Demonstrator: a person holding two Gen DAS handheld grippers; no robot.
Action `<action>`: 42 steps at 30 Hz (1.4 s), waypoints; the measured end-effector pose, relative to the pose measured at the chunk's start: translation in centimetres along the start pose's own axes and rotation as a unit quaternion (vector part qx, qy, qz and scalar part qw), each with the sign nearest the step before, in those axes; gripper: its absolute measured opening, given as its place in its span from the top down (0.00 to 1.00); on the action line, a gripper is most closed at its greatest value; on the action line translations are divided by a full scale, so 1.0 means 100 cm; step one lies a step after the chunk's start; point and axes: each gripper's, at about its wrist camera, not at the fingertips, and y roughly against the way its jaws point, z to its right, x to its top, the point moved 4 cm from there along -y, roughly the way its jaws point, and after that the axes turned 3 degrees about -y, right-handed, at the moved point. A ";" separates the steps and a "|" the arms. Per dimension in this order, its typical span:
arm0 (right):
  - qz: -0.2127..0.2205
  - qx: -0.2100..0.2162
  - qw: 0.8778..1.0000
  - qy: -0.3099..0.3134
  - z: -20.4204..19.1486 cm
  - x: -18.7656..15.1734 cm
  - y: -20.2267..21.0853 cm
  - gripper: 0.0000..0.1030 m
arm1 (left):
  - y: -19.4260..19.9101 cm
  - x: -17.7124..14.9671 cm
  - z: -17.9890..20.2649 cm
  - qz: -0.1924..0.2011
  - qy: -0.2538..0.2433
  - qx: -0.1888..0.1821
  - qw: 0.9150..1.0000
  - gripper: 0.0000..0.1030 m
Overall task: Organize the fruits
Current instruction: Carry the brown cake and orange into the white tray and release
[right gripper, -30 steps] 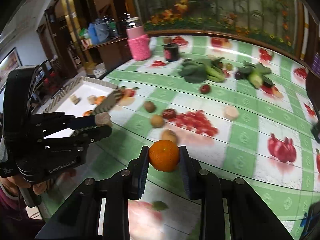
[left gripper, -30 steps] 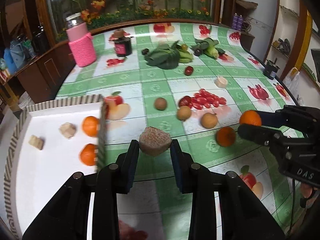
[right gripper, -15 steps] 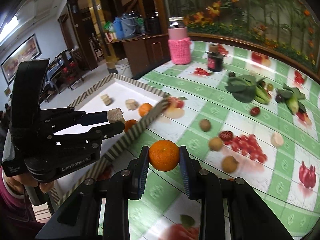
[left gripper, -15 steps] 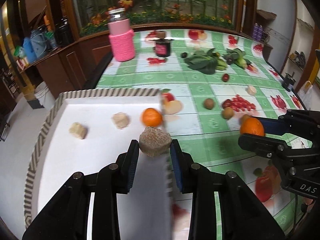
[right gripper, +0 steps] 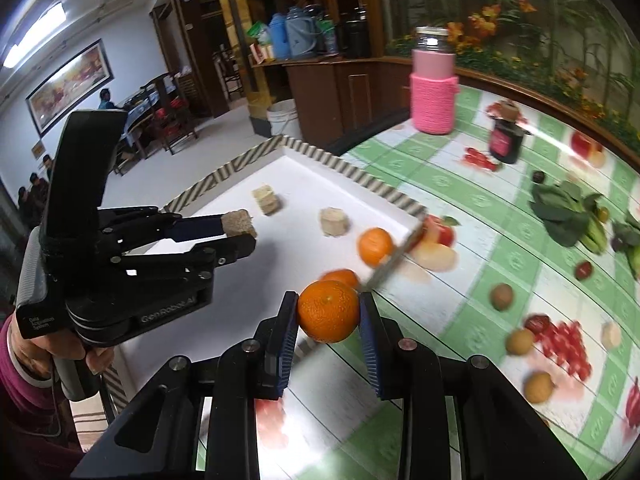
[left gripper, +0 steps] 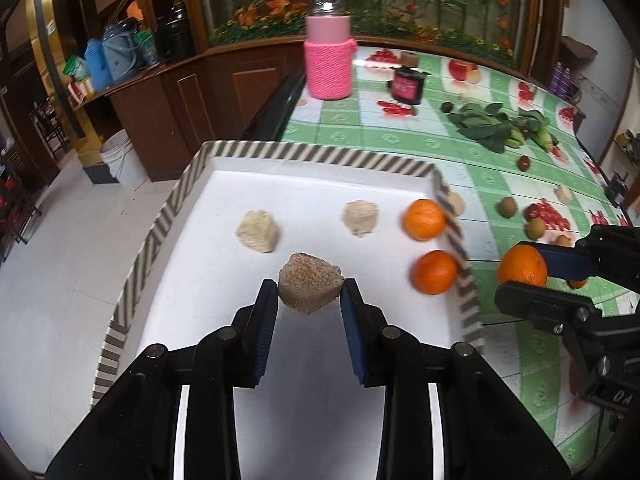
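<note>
Now both hands have swung across from the checked tablecloth toward the striped-rim tray (left gripper: 304, 153), and that changes the picture: a second ago the left gripper (left gripper: 309, 302) hung over green squares beside the tray wall, and now it hovers over the white tray floor, clenched on a rough brown cube (left gripper: 310, 287) with a grainy, crumbly face. Near it on the tray lie two paler cubes, one (left gripper: 257, 236) toward the far-left rim and another (left gripper: 361, 217) further right, so this one looks headed to join them. Meanwhile the right gripper (right gripper: 329, 312) trails just outside the tray's near right wall, grasping a mandarin (right gripper: 329, 311), bright orange, dimpled skin, pinched squarely between the blue pads. Two more mandarins already sit inside the tray against that same right wall, one (left gripper: 424, 219) further back and one (left gripper: 435, 272) nearer. Judging by that, the sorting is well under way: cubes to the tray's left and middle, citrus along its right edge, with both loads close to being set down. Several small brown fruits (left gripper: 507, 206) wait on the tablecloth beyond the tray's right wall.
</note>
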 end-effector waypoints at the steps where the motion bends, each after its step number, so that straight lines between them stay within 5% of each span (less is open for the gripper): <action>1: -0.002 0.002 1.000 0.004 -0.004 0.002 -0.003 0.71 | -0.002 0.000 -0.003 -0.002 0.001 0.002 1.000 0.71; 21: -0.061 0.014 0.997 0.034 -0.024 0.024 -0.086 0.71 | -0.021 -0.001 -0.027 -0.034 0.019 0.015 0.999 0.71; 32: -0.062 0.023 0.997 0.032 -0.023 0.022 -0.094 0.67 | -0.029 -0.003 -0.029 -0.054 0.029 0.025 0.998 0.70; 34: -0.058 0.023 0.998 0.027 -0.020 0.022 -0.091 0.67 | -0.029 -0.004 -0.031 -0.055 0.033 0.027 0.998 0.65; 36: -0.053 0.025 0.998 0.019 -0.016 0.022 -0.084 0.67 | -0.028 -0.004 -0.033 -0.053 0.038 0.027 0.997 0.47; 42: -0.025 0.021 0.999 0.009 -0.009 0.018 -0.048 0.62 | -0.014 -0.003 -0.027 -0.033 0.040 0.030 0.998 0.44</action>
